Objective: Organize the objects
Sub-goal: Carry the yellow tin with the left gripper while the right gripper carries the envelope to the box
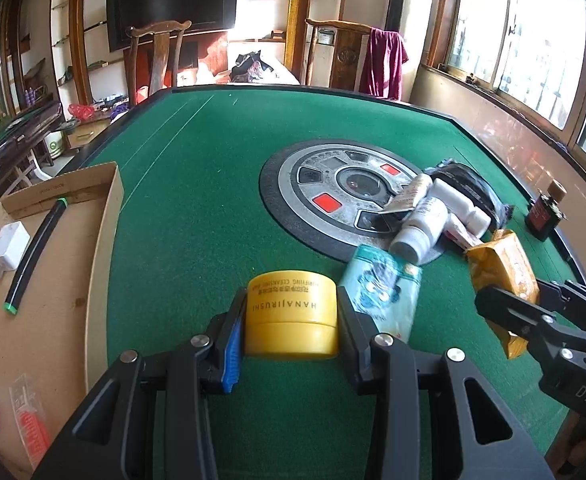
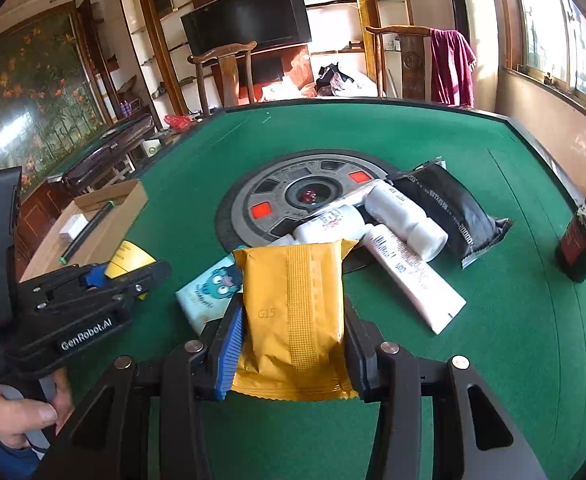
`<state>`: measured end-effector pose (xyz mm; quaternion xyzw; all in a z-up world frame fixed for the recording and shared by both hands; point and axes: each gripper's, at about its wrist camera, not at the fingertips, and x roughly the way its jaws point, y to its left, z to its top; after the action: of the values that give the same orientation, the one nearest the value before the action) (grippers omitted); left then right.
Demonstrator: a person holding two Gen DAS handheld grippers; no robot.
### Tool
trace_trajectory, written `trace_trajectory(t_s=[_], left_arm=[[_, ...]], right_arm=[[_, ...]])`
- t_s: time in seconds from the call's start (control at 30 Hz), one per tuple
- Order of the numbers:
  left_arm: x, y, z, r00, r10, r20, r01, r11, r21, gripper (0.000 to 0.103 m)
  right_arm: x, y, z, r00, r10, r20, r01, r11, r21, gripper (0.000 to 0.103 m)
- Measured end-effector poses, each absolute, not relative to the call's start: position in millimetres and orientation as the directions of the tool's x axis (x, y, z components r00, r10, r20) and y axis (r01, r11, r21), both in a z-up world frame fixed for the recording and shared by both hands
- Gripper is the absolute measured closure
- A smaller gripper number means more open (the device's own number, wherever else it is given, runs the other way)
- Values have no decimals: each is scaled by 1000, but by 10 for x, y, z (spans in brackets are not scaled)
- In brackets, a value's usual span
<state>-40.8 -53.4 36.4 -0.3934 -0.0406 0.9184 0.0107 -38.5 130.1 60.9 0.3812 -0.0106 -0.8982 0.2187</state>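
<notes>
We clamp a round yellow plastic jar [image 1: 291, 312] in our left hand-held gripper [image 1: 291, 322] and a mustard foil packet [image 2: 293, 316] in our right hand-held gripper [image 2: 293, 344]; the open brown cardboard box [image 1: 53, 248] lies at ten o'clock, nearer the left.

Green felt table [image 1: 213, 184] with round metal centre hub [image 1: 345, 188]. Behind far edge: two wooden chairs [image 1: 161, 60], right one [image 2: 409, 60] draped with maroon cloth [image 1: 385, 64]. Black TV [image 2: 249, 20] on back wall, floral painting [image 2: 33, 84] left, windows [image 1: 533, 40] right.
</notes>
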Motion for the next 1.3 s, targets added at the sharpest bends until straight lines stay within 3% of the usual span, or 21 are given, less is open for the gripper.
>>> trace_trajectory(t_s=[0.73,1.1,1.3], left_arm=[[239,-830,725,-758,51,-650,27,-994,-110,64],[434,-1336,875,-785,18,-619,105,-981,-161,64],[450,-1764,870,-765,-24,-644,177,-969,-174,64]], right_arm=[[48,844,766,-592,-434,-679,442,-879,176,55],[61,341,947,-562,-464,-684,520,-842,144,55],[-101,-77,1098,-529,-493,-691,571,-809,139,55]])
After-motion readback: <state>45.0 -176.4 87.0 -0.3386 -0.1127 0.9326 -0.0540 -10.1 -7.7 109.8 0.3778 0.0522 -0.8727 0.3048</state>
